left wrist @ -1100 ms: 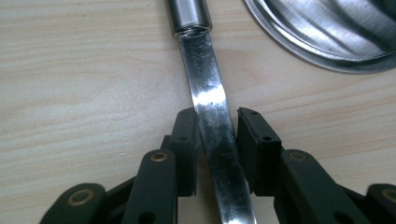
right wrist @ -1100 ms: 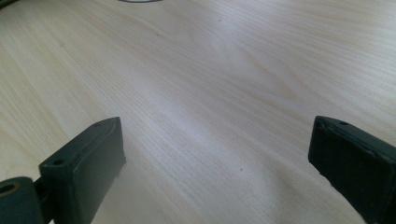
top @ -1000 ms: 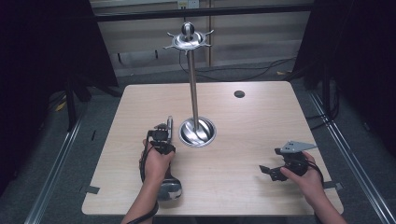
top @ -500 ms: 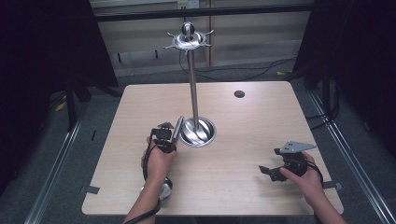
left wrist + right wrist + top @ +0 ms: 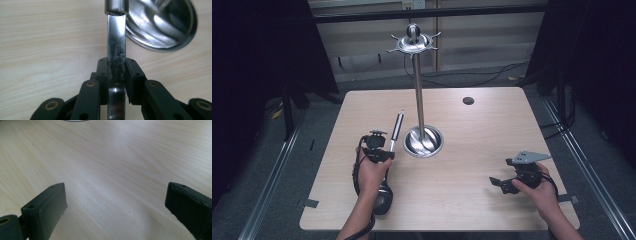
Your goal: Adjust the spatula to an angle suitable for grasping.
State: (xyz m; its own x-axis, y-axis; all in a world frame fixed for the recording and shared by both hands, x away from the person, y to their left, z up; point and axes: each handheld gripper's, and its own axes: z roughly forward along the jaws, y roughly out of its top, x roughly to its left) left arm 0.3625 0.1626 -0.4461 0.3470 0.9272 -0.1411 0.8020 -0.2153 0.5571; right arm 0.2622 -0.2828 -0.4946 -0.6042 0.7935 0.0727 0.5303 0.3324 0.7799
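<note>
Left gripper (image 5: 388,150): clamped on the handle of a long polished steel utensil (image 5: 396,129), the jaws having just been closing on it. Right gripper (image 5: 499,182): spread wide, empty, low over the pale wooden table (image 5: 492,130).

Keep the clamp firm and square; lift steadily, clear of the round steel base dish (image 5: 424,142) of the tall hook stand (image 5: 414,42).

Utensil: long axis tilted up and away from the person, free end toward the stand, bowl end hidden under the hand.

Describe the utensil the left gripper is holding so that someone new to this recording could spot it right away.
Start at the tall steel stand rising from its round base mid-table. Just left of that base, the left gripper is shut on a slim shiny metal handle that angles up and away. It is the one loose utensil, lifted rather than hung.
</note>
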